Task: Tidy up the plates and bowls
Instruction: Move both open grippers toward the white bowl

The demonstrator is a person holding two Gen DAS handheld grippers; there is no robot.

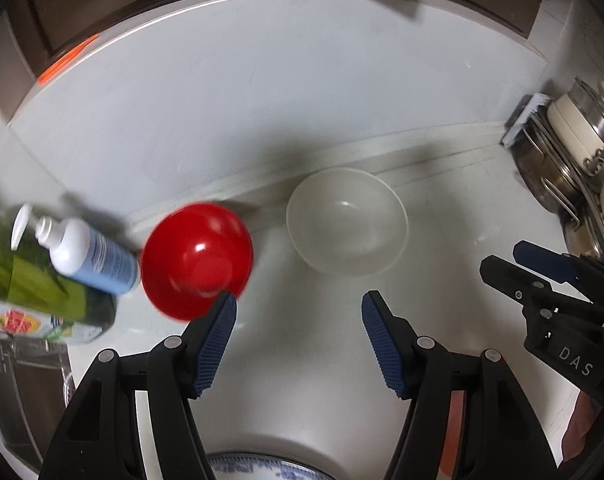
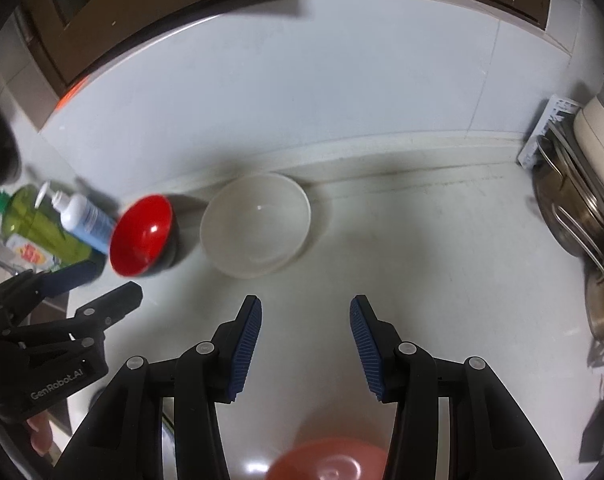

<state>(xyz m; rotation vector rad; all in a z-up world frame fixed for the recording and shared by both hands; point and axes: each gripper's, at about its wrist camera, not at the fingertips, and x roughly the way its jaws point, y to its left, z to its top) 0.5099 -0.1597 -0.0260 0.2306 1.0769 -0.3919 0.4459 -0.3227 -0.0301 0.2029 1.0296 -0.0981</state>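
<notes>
A red bowl (image 1: 196, 254) and a white bowl (image 1: 345, 220) stand side by side on the white counter by the back wall; they also show in the right wrist view, red bowl (image 2: 142, 236), white bowl (image 2: 256, 224). My left gripper (image 1: 298, 320) is open and empty, just in front of the bowls, its left pad near the red bowl's rim. My right gripper (image 2: 305, 328) is open and empty, in front of and right of the white bowl. A blue-patterned plate (image 1: 258, 468) lies under the left gripper. An orange-red dish (image 2: 329, 462) lies under the right gripper.
A white-blue bottle (image 1: 90, 256) and a green bottle (image 1: 30, 280) stand left of the red bowl. Metal pots and lids in a rack (image 1: 565, 160) fill the right side. The right gripper's body (image 1: 561, 300) shows at the right of the left wrist view.
</notes>
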